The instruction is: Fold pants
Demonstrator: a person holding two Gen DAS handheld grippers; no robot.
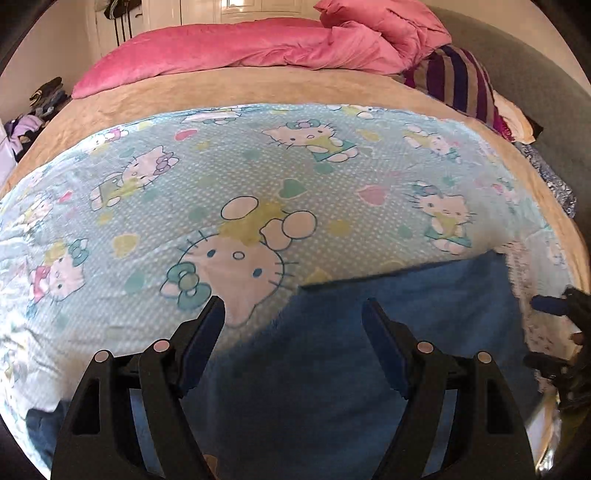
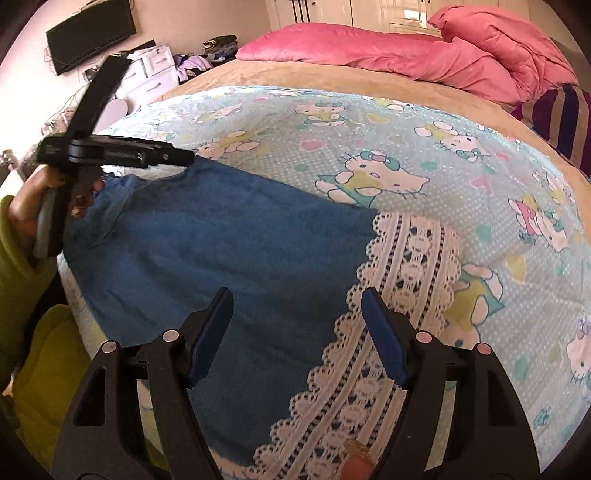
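Note:
Blue denim pants with a white lace hem band lie flat on a Hello Kitty sheet. My right gripper is open and empty, hovering over the pants near where denim meets lace. My left gripper is open and empty above the upper edge of the denim. In the right wrist view the left gripper shows side-on at the pants' far left corner. In the left wrist view the right gripper shows at the right edge beside the lace.
A beige blanket lies under the sheet. A pink duvet and striped pillow sit at the far end. Drawers and clothes stand beside the bed. A TV hangs on the wall.

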